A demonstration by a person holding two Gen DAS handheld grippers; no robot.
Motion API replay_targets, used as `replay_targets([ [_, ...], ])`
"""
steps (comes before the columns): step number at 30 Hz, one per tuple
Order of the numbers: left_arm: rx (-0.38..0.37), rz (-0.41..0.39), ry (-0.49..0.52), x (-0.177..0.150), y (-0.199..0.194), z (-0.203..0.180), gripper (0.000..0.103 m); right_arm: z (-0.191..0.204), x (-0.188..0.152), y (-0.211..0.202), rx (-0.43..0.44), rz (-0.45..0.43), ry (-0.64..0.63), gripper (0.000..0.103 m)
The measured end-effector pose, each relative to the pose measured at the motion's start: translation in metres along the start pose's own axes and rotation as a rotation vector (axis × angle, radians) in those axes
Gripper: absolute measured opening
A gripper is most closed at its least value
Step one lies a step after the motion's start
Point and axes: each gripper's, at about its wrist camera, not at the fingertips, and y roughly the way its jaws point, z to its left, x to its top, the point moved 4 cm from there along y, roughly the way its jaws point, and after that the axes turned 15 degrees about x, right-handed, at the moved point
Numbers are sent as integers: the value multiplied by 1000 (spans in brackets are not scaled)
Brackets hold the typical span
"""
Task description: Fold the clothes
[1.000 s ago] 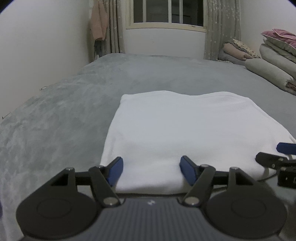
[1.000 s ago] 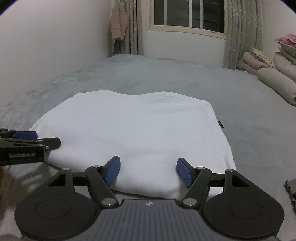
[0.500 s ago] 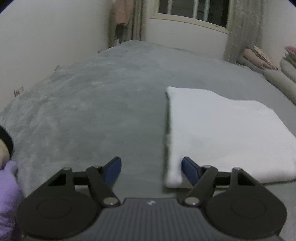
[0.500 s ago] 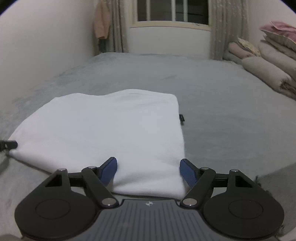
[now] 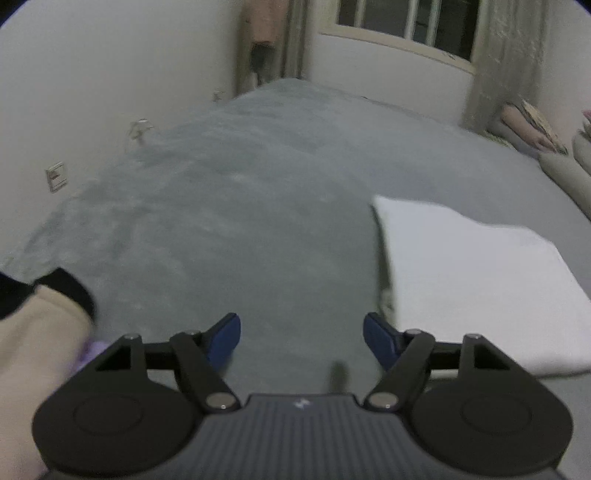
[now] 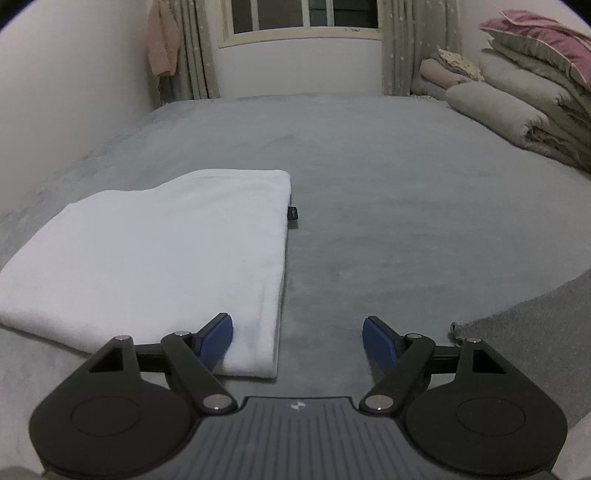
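A folded white garment (image 6: pixel 159 254) lies flat on the grey bed cover (image 6: pixel 388 221); a small dark tag (image 6: pixel 293 214) sticks out at its right edge. In the left wrist view it (image 5: pixel 469 273) lies to the right. My left gripper (image 5: pixel 301 338) is open and empty over bare bed cover, left of the garment's near left corner. My right gripper (image 6: pixel 297 338) is open and empty, its left fingertip (image 6: pixel 216 339) over the garment's near right corner, its right one over bare cover.
A beige and black garment pile with a purple piece (image 5: pixel 40 332) lies at the left wrist view's lower left. Folded quilts and pillows (image 6: pixel 524 96) are stacked at the far right. A grey cloth (image 6: pixel 524 343) lies near right. Walls and a window (image 6: pixel 303 14) bound the bed.
Both grippers have swung apart: the left one moved left off the garment, the right one moved right toward its right edge. Both stay open. The garment lies unchanged.
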Motion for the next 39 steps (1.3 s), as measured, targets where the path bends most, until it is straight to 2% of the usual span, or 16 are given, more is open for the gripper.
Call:
replay_targets([
  [2,-31,1,-39,2,-1,2,72,4,3,-10,-19,-31,3,77],
  [4,-44,-33,-15,0,-6,-10,72,16,8,-20,-17,-79,-27,77],
  [8,-65,-88,70,-14,-16,-47,72,57,10,-26,70,-143,-90,77],
  [11,-94,-143,133,-28,-25,-81,72,91,2,-17,149,-132,-156,76],
  [14,-119,-209,219,-41,-31,-116,73,115,-7,1,156,-107,-237,76],
  [18,-97,-201,273,-55,-24,-135,76,121,-21,25,153,-53,-252,77],
  [22,-108,-159,261,-53,-17,-135,80,110,-19,28,182,-26,-203,78],
  [27,-109,-172,256,-54,-25,-126,80,110,-12,16,167,-40,-196,78],
  [32,-97,-191,273,-55,-33,-124,78,97,-7,2,170,-47,-55,79],
  [35,-106,-160,256,-57,-26,-122,80,72,-9,-1,116,-21,76,79],
  [39,-107,-156,255,-57,-25,-122,80,54,-9,-11,161,-24,170,79],
])
